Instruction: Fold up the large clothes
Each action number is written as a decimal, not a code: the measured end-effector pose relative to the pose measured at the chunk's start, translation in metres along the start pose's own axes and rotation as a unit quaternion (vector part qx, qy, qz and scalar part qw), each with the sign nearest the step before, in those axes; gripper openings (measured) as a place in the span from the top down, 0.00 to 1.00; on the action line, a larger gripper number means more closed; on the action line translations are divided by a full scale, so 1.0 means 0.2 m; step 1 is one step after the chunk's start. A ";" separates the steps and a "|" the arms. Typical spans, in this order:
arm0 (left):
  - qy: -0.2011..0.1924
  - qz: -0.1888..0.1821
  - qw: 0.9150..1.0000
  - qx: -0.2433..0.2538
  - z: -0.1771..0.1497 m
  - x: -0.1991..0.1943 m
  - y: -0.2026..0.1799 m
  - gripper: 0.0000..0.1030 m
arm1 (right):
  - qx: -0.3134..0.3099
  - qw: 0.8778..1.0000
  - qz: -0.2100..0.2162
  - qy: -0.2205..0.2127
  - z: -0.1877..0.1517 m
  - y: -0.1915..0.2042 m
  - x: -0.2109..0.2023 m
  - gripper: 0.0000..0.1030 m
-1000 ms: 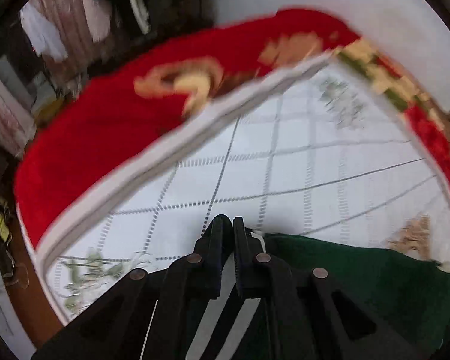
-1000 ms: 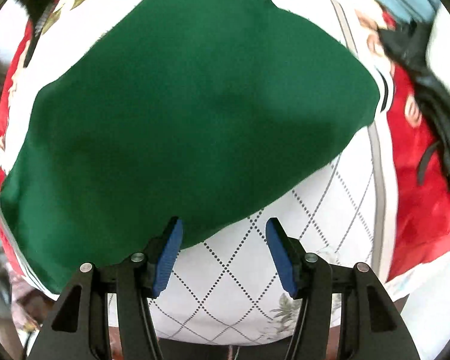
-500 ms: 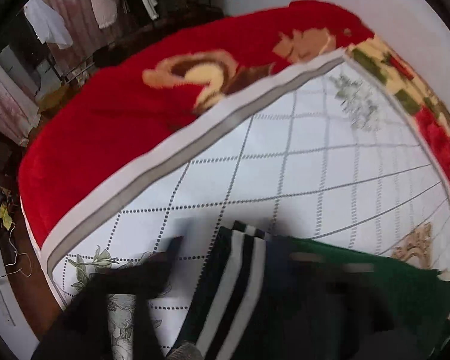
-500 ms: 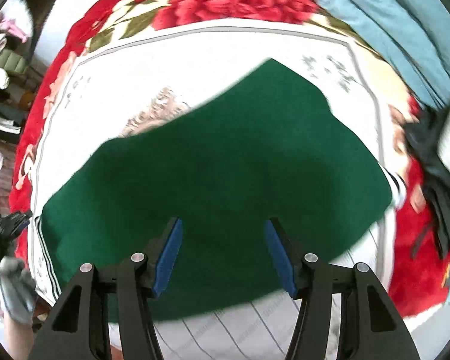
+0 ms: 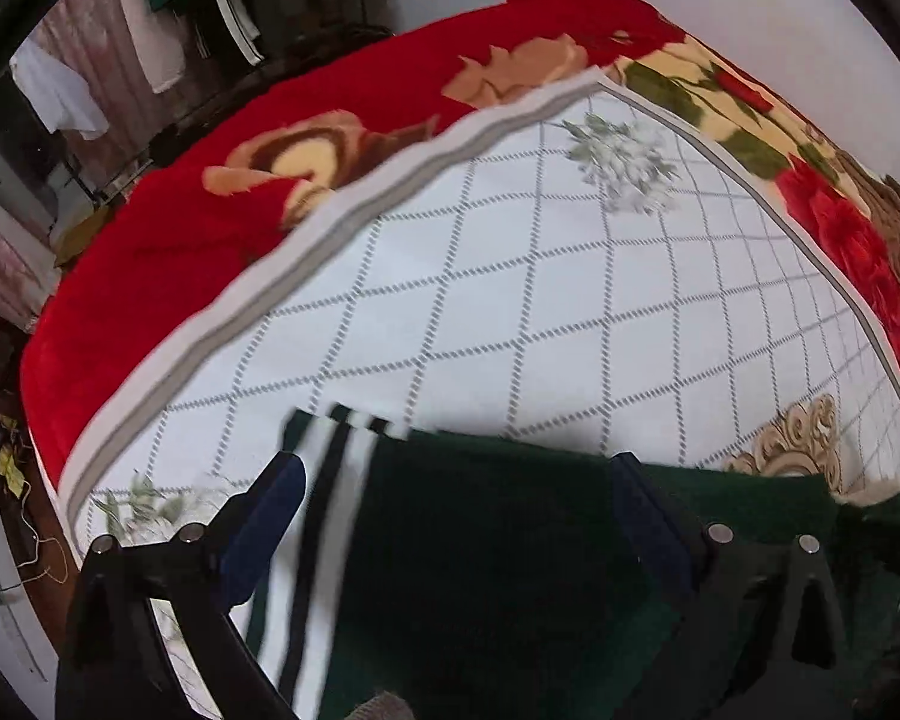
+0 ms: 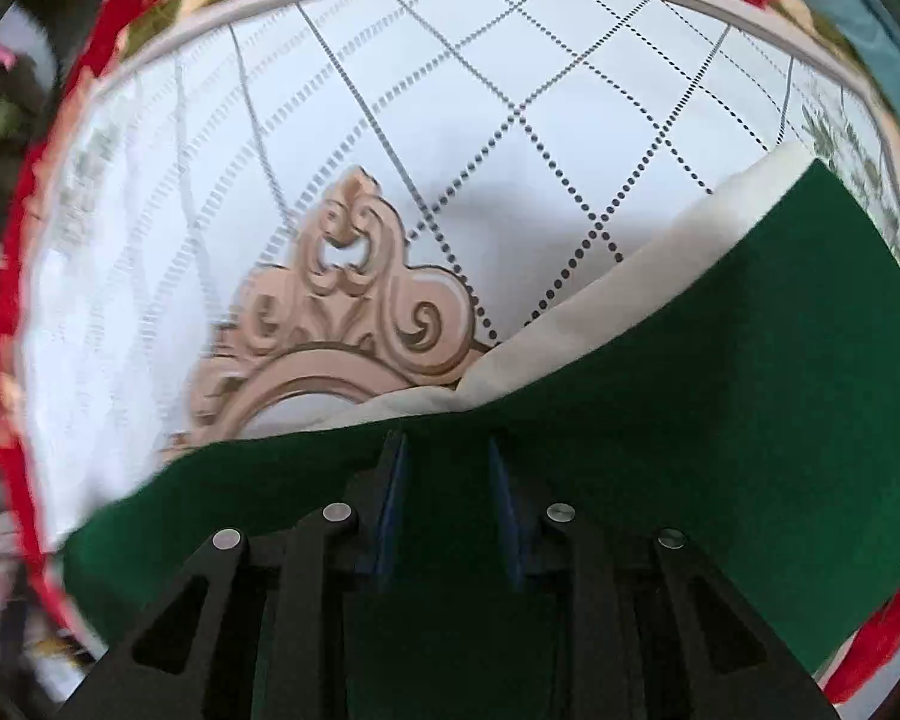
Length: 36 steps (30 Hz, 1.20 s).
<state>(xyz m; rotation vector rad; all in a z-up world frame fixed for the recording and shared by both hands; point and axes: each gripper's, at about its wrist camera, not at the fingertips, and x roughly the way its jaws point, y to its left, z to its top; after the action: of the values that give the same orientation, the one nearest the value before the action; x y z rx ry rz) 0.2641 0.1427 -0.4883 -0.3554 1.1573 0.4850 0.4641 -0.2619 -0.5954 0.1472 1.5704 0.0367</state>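
Right hand-held gripper [image 6: 447,450] narrows on my green garment's [image 6: 720,420] edge at 6 o'clock, left hand-held gripper [image 5: 456,480] spread wide and empty; folding is barely started.

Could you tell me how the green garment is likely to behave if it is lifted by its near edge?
The green garment will probably hang limp: its edge curls over, showing a pale lining. It looks fairly thick, so perhaps heavyish. It may slide on the smooth-looking white quilted cover instead of catching.

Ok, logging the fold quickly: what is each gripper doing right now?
Left gripper: open, jaws just spread, above the green garment.
Right gripper: jaws have just been closing over the garment's edge; grip cannot be told.
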 end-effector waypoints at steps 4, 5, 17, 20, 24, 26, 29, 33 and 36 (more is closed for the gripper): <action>0.021 0.016 1.000 0.003 -0.03 0.10 -0.05 0.01 | -0.002 0.993 0.005 -0.115 -0.02 -0.13 -0.29 0.72; 0.027 0.026 0.999 0.006 -0.03 0.17 -0.05 0.01 | 0.002 0.992 -0.009 -0.125 -0.01 -0.17 -0.30 0.72; 0.021 0.000 0.995 -0.100 -0.01 0.08 0.16 0.00 | 0.075 0.994 0.047 -0.061 0.09 -0.32 -0.17 0.59; 0.014 0.017 0.989 -0.148 -0.22 -0.18 0.34 0.00 | 0.032 0.995 0.083 -0.049 -0.12 -0.23 -0.24 0.55; 0.085 0.001 0.965 -0.247 -0.64 -0.28 0.56 0.00 | -0.037 0.994 0.100 -0.007 -0.45 -0.08 -0.19 0.55; 0.120 -0.033 0.948 -0.292 -0.79 -0.22 0.60 0.00 | -0.045 0.994 0.099 0.024 -0.58 -0.10 -0.10 0.55; 0.149 -0.090 0.922 -0.347 -0.95 -0.09 0.61 0.01 | -0.020 0.993 0.101 0.054 -0.69 -0.15 0.01 0.55; 0.090 -0.085 0.928 -0.351 -0.92 -0.01 0.55 0.16 | -0.016 0.993 0.111 0.049 -0.74 -0.17 0.02 0.55; 0.041 -0.042 0.939 -0.339 -0.83 -0.01 0.51 0.62 | -0.014 0.992 0.113 0.057 -0.72 -0.18 0.01 0.55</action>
<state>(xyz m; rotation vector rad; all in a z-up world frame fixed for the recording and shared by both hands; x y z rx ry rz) 0.0776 0.1444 -0.5487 -1.0262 1.0217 0.7968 0.3174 -0.2866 -0.6015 0.3038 1.6603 0.2483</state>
